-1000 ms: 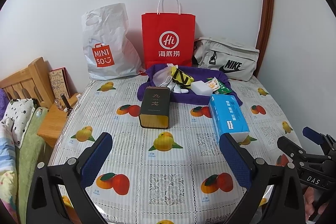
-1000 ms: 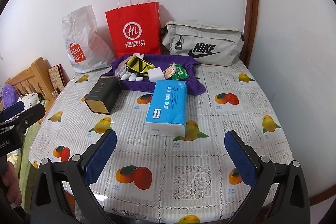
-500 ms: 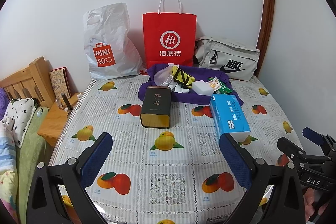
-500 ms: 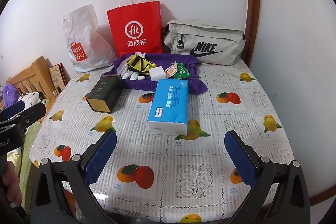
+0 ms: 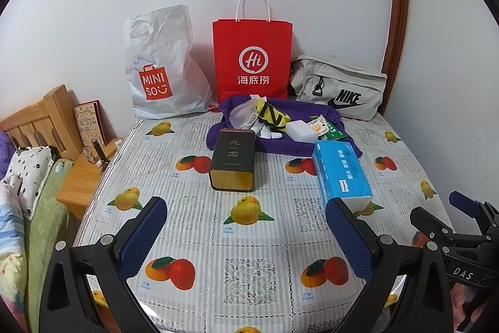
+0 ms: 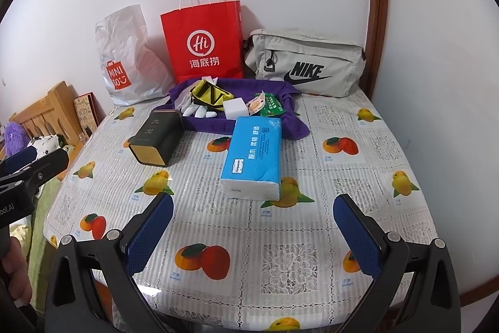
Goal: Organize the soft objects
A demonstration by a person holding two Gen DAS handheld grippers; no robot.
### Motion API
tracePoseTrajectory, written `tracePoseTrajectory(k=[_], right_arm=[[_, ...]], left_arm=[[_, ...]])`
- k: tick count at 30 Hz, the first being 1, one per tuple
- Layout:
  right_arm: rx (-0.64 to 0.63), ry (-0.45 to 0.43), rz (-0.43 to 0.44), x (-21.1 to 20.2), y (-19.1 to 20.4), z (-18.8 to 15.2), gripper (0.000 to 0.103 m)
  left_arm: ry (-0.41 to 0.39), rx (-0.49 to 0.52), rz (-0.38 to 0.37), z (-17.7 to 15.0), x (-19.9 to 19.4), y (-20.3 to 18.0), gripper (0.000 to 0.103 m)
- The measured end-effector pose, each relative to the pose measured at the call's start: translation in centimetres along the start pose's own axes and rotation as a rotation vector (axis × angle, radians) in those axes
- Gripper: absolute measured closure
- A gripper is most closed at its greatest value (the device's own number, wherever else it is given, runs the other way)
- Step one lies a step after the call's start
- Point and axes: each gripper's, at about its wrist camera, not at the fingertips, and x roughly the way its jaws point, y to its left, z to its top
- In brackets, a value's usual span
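With both grippers hanging over the near edge of the table (image 5: 193,227), nothing is held. Left gripper (image 5: 246,230) has its jaws spread wide, blue pads (image 5: 142,239) apart, bare fruit-print tablecloth between them. Right gripper (image 6: 252,231) same: jaws spread wide, no contact with anything.

Next out: blue tissue pack (image 6: 254,155), lying flat, long axis running away from the cameras, white end facing near. In the left wrist view it sits just past the left gripper's right pad; in the right wrist view it's roughly centred ahead of the right gripper.

Left of the pack, apart from it: dark tin (image 5: 232,158) on its side, gold end facing near.

Behind both: purple cloth (image 6: 218,122), spread flat, far end of the tissue pack touching or overlapping its edge. On the cloth: yellow-black pouch (image 5: 271,114), white glove (image 6: 195,110), white sponge block (image 6: 235,106), green and orange sachets (image 5: 327,128).

Far edge, against the wall: white Miniso bag (image 5: 159,67), red paper bag (image 5: 252,58), grey Nike bag (image 6: 305,64), left to right.

Off the table to the left: wooden nightstand (image 5: 84,177), bedding.
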Motion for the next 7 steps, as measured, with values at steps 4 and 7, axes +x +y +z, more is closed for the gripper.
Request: tracePoseTrajectory(k=[4, 7], right_arm=[[-0.007, 0.001, 0.001, 0.15, 0.11, 0.03, 0.002], [-0.007, 0.006, 0.001, 0.43, 0.16, -0.02, 0.002]], left_arm=[[0.004, 0.001, -0.001, -0.01, 0.08, 0.23, 0.0], [0.0, 0.012, 0.005, 0.11, 0.32, 0.37, 0.0]])
